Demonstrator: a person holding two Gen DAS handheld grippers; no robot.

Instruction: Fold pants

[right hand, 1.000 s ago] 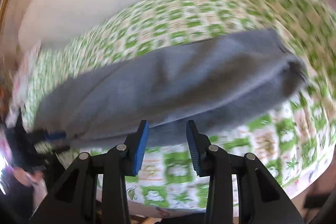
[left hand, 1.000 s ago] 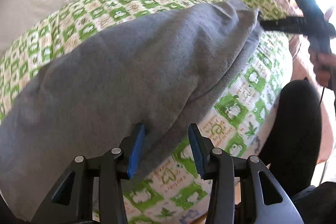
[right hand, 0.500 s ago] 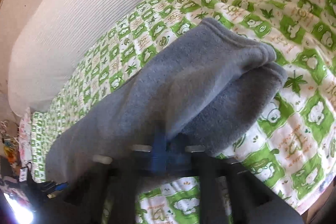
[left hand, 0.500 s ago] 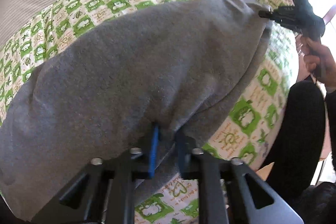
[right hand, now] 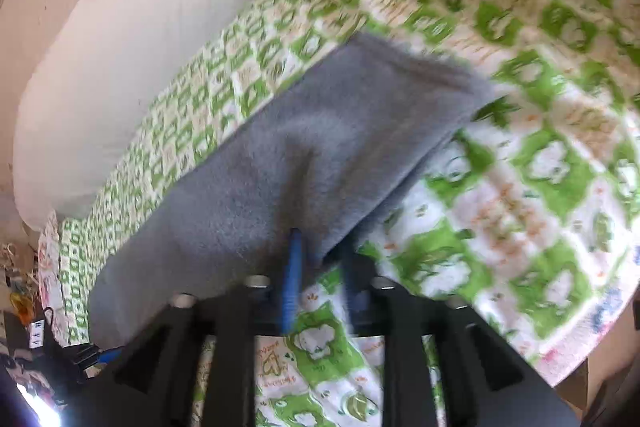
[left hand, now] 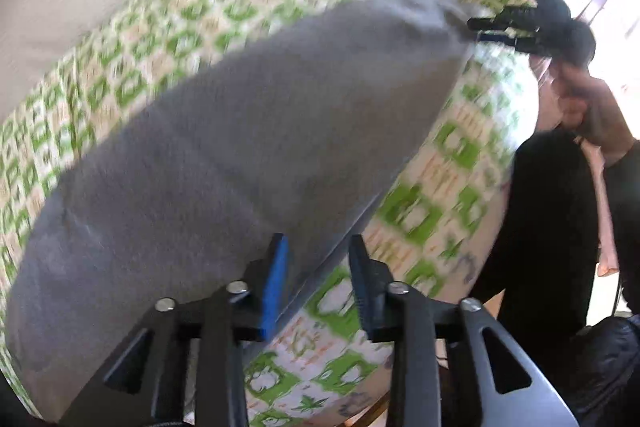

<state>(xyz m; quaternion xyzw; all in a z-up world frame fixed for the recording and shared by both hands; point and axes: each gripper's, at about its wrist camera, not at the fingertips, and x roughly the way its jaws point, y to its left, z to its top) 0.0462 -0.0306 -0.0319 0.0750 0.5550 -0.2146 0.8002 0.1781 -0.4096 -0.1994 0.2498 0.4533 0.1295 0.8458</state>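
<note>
I see a bed covered by a green-and-white checked cartoon-print sheet (left hand: 452, 155). Folded grey fleece pants (left hand: 248, 131) lie lengthwise along its near edge; a pale striped bolster (right hand: 132, 39) lies along the far edge.

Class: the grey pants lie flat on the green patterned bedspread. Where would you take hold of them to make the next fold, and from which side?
Probably at the near long edge of the grey pants, one gripper toward each end. That edge overhangs slightly and shows stacked layers, so low jaws coming from the bedspread's near side can pinch both. The left gripper and right gripper stand there, jaws opening.
</note>
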